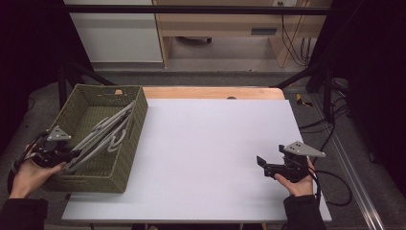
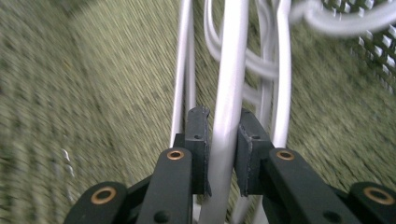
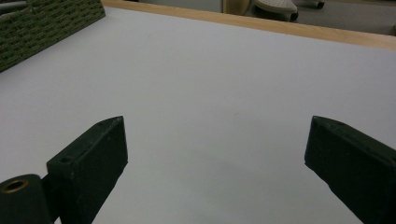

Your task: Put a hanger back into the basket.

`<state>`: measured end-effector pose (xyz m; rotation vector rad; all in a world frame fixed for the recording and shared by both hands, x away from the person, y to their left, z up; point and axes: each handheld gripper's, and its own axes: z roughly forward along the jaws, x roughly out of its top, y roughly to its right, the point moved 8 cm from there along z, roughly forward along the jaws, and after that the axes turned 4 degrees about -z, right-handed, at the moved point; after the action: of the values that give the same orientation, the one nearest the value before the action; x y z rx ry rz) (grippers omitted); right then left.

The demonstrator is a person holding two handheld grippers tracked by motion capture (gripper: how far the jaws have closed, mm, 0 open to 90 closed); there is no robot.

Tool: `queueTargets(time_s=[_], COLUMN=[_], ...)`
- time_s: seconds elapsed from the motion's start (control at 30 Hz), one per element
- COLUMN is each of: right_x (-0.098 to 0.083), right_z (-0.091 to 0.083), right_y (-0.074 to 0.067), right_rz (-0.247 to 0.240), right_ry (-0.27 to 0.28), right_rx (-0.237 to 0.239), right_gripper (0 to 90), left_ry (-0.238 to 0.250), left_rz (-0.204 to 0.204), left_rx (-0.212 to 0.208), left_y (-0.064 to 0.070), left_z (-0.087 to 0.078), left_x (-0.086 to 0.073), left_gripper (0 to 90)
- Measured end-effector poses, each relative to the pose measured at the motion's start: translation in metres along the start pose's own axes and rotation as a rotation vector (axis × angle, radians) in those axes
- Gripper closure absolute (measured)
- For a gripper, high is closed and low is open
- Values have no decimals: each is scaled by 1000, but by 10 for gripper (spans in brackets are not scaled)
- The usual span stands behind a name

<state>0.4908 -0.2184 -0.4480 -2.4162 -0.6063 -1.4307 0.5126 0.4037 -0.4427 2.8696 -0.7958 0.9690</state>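
The left tongs (image 2: 223,149) reach into the green woven basket (image 1: 136,124) at the near left of the worktop (image 1: 215,153) and pinch one bar of a white hanger (image 2: 229,93), which runs straight up between the pads and on ahead of them. More white hangers (image 1: 103,134) lie just beside it, spreading away from the tips across the basket floor. Well apart, the right tongs (image 3: 215,158) hover spread wide over bare worktop, nothing between them.

High view looks down on the table (image 1: 215,158); left gripper view, blurred, sits close inside the basket (image 2: 70,93).
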Motion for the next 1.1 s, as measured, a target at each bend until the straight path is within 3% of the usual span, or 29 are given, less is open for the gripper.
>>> queueTargets(time_s=[0.1, 0.3, 0.37, 0.47, 0.53, 0.6, 0.73, 0.8, 0.83, 0.87, 0.93, 0.97, 1.07, 1.1], right_x=[0, 0, 0, 0, 0, 1, 2, 2, 2, 3, 3, 4, 4, 5], right_z=[0, 0, 0, 0, -1, -1, -2, -2, -3, -3, -4, -4, -5, -6], right_y=[0, 0, 0, 0, 1, 1, 0, 0, 0, -1, 0, -1, 0, 0], right_rz=[1, 0, 1, 2, -4, 1, 5, 8, 5, 9, 9, 10, 11, 13], right_ry=[1, 3, 3, 3, 3, 7, 13, 18, 21, 26, 31, 34, 41, 50], right_rx=[1, -1, 0, 1, 0, 0, 3, 9, 10, 15, 15, 18, 15, 18], right_gripper=[62, 62, 62, 61, 61, 61, 60, 59, 58, 57, 56, 56, 53, 53], left_ry=[-11, -13, 39, 76, 127, 138, 281, 305, 387, 413, 432, 468, 504, 532], left_rz=[-26, -16, -39, -32, -27, -27, -50, -56, -71, -74, -81, -81, -72, -74], left_rx=[-18, -17, -39, -34, -38, -43, -61, -71, -99, -112, -125, -165, -175, -198], left_y=[0, 6, 10, 13, 16, 18, 32, 34, 43, 47, 51, 63, 73, 82], left_z=[1, 2, -1, -7, -13, -15, -31, -33, -39, -41, -43, -45, -47, -48], left_x=[-2, -3, 1, 7, 14, 16, 34, 36, 44, 46, 49, 53, 57, 60], left_gripper=[753, 680, 660, 623, 600, 583, 518, 489, 463, 443, 403, 376, 316, 285])
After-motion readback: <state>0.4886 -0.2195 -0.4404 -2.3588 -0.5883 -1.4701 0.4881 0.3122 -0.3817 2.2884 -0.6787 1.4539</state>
